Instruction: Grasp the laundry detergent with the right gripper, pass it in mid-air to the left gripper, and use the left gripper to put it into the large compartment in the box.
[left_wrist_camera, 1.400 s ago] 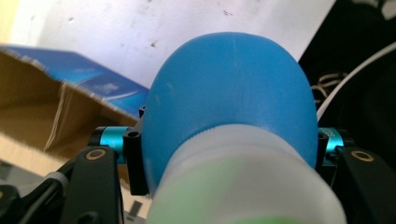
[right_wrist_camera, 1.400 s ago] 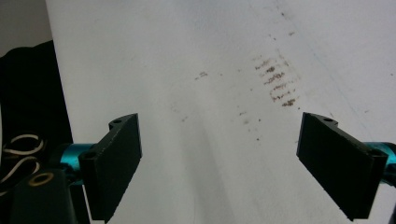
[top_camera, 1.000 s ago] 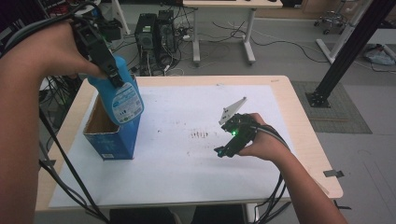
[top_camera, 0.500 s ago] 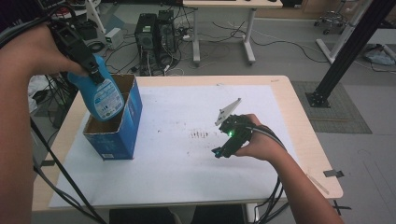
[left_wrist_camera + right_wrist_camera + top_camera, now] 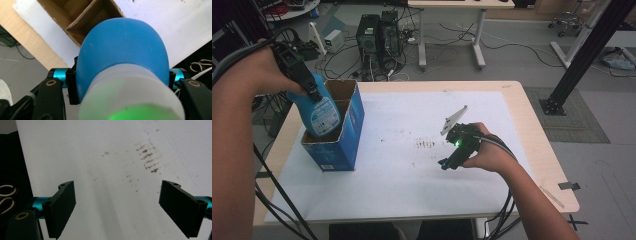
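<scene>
My left gripper (image 5: 314, 92) is shut on a blue bottle (image 5: 319, 112) with a white cap, holding it near its top. The bottle's lower half sits inside an open blue cardboard box (image 5: 339, 145) at the table's left side. In the left gripper view the blue bottle (image 5: 122, 57) bulges between the jaws, with the box's brown inside (image 5: 77, 15) beyond it. My right gripper (image 5: 446, 164) rests low over the white sheet near the table's middle, open with nothing between its fingers; in the right gripper view its jaws stand wide apart around the gripper's midpoint (image 5: 125, 207).
A white sheet (image 5: 412, 180) covers most of the wooden table (image 5: 537, 150), with brown smudges (image 5: 426, 144) near its centre. Computer towers (image 5: 379, 30), cables and another desk stand on the floor behind. A black metal post (image 5: 582, 55) rises at the right.
My left gripper has carried the blue bottle left and down, from above the box's right side into the box. The right gripper has stayed about where it was.
</scene>
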Available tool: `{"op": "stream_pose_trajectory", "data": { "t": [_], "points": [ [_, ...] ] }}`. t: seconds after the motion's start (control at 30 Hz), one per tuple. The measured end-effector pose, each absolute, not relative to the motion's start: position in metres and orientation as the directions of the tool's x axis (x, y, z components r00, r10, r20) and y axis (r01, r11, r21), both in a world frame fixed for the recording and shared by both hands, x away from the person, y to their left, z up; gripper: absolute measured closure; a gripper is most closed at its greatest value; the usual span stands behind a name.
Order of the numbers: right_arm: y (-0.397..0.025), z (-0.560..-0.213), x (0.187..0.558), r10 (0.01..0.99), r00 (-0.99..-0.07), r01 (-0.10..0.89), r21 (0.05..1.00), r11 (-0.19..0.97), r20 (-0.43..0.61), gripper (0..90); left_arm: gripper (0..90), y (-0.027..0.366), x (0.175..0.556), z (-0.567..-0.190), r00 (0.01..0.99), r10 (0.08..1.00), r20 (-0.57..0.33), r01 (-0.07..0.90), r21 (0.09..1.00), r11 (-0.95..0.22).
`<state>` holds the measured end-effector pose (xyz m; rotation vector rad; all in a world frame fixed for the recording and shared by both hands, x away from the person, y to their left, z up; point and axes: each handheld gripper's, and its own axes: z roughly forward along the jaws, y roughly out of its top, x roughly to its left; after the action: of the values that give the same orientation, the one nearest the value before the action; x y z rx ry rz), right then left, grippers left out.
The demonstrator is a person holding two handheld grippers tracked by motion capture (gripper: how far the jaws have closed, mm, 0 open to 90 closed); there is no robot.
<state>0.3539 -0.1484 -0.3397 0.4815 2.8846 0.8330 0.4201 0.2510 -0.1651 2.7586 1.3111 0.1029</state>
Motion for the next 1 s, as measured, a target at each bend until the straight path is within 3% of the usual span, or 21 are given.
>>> {"op": "stream_pose_trajectory", "data": {
  "t": [1.0],
  "points": [
    [-0.148,-0.347,0.353,0.318,-0.948,0.268,0.534,0.802,-0.001,13.3,38.0,0.245,0.438,-0.291,0.700,0.714,0.016,0.713,0.042,-0.700]
  ]
}}
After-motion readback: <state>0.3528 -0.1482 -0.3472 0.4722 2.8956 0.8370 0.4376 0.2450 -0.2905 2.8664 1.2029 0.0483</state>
